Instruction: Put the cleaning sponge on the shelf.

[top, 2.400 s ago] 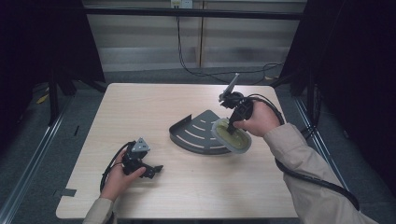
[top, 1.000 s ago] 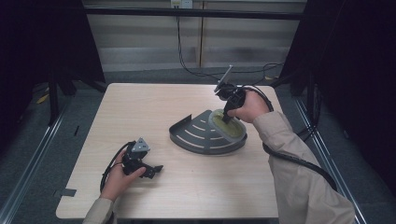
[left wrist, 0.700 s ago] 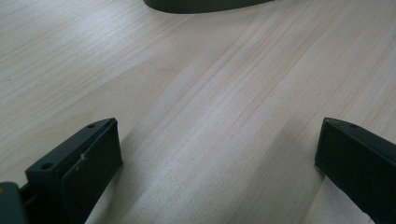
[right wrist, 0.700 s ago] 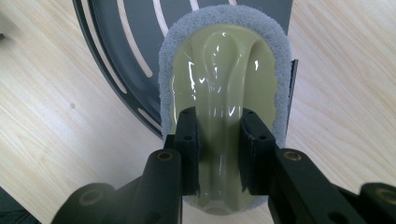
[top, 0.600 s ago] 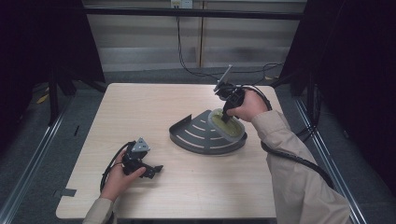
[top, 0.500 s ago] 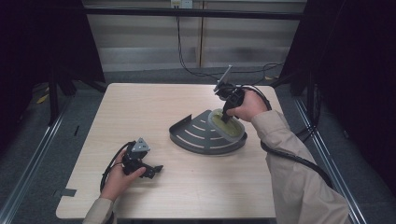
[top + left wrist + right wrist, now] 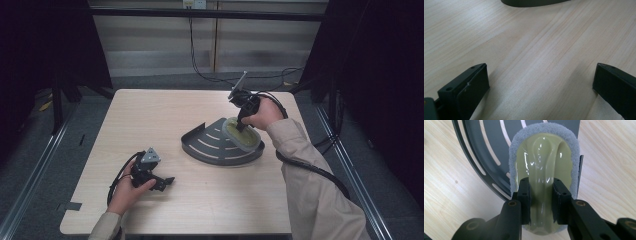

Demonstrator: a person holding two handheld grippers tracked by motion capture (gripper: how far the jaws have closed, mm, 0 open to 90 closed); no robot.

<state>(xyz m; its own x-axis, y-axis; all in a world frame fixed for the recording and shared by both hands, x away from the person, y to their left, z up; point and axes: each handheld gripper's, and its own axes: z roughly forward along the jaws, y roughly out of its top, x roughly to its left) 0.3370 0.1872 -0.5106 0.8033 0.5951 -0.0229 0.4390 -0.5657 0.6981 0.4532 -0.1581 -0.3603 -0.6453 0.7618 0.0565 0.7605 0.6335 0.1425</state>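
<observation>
pale wood-grain table stands on a grey floor, with dark curtains at both sides and black cables hanging against the rear wall panel.

on the right half of the table lies a dark grey fan-shaped rack with curved slots and a raised rim. a scrubbing pad, with a glossy olive-green grip moulded on top and a grey abrasive layer at its edge, rests on the rear right part of the rack.

right gripper: held in the person's right hand, pointing downward onto the pad. in the right gripper view, both black jaws are clamped on the raised central ridge of the scrubbing pad, one jaw on each side, pads pressing the ridge. the rack lies beneath the pad, with the pad's far right edge reaching the rack's straight wall.

left gripper: held in the person's left hand, resting low at the near left of the table, well apart from the rack. in the left gripper view, its jaws stand wide apart over bare table, with nothing between them.
</observation>
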